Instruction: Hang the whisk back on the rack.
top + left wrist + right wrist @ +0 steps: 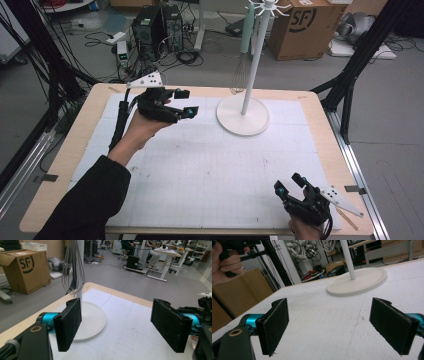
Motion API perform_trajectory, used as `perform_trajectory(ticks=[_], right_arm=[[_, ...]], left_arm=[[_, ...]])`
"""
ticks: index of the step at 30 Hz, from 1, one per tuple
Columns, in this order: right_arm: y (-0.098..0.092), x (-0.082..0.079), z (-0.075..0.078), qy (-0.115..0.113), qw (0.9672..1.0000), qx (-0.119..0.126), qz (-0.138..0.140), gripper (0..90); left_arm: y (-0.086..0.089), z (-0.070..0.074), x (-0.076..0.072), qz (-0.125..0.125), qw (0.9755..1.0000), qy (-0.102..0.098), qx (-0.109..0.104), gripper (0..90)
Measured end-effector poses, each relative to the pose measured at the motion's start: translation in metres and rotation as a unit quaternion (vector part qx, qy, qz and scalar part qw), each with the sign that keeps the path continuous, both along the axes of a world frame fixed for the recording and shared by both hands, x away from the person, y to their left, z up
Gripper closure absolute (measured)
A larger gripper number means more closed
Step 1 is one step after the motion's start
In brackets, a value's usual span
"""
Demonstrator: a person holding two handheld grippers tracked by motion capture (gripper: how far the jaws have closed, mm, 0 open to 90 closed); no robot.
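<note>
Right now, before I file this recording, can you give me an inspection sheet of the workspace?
Surface: wooden table under a white gridded mat.
Job's things: whisk hanging on a white rack, off the mat.
Clutter: nothing seen.
Grippers: left gripper raised near the rack, jaws open, empty; right gripper at the near edge, jaws open, empty.
Cables: one trailing from the left gripper.
Surroundings: cardboard box, computer towers, floor wiring.

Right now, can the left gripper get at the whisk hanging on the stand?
Probably yes: the left gripper is open, and nothing lies between it and the whisk. The stand's pole hangs close beside it.
</note>
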State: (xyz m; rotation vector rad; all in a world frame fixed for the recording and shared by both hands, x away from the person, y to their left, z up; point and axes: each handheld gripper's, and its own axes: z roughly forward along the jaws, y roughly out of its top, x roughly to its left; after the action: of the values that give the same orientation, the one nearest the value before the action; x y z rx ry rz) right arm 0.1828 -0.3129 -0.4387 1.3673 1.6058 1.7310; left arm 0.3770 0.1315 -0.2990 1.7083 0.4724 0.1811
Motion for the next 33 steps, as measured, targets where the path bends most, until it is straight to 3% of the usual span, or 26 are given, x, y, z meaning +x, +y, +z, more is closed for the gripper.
perform_trajectory(ticks=[9,13,17,23,27,33], right_arm=[[0.007,0.004,0.0,-0.003,0.9997,-0.022,0.013,14.8],[0.011,0.016,-0.004,0.006,0.9992,-0.02,0.033,14.6],[0.018,0.022,-0.003,-0.002,0.9987,-0.022,0.046,14.6],[0.025,0.025,-0.002,-0.006,0.9979,-0.031,0.056,14.6],[0.027,0.026,-0.002,-0.009,0.9978,-0.036,0.056,14.6],[0.029,0.027,-0.001,-0.012,0.9976,-0.038,0.057,14.6]], left_arm=[[0.028,-0.025,-0.043,0.02,0.9994,-0.013,-0.025,25.4],[0.039,-0.046,-0.064,0.036,0.9987,-0.017,-0.031,25.4],[0.053,-0.067,-0.079,0.05,0.998,-0.007,-0.038,25.2],[0.071,-0.086,-0.094,0.071,0.9964,-0.011,-0.044,25.0],[0.08,-0.1,-0.107,0.097,0.9939,-0.022,-0.049,25.3],[0.092,-0.121,-0.117,0.119,0.9912,-0.02,-0.054,25.4]])
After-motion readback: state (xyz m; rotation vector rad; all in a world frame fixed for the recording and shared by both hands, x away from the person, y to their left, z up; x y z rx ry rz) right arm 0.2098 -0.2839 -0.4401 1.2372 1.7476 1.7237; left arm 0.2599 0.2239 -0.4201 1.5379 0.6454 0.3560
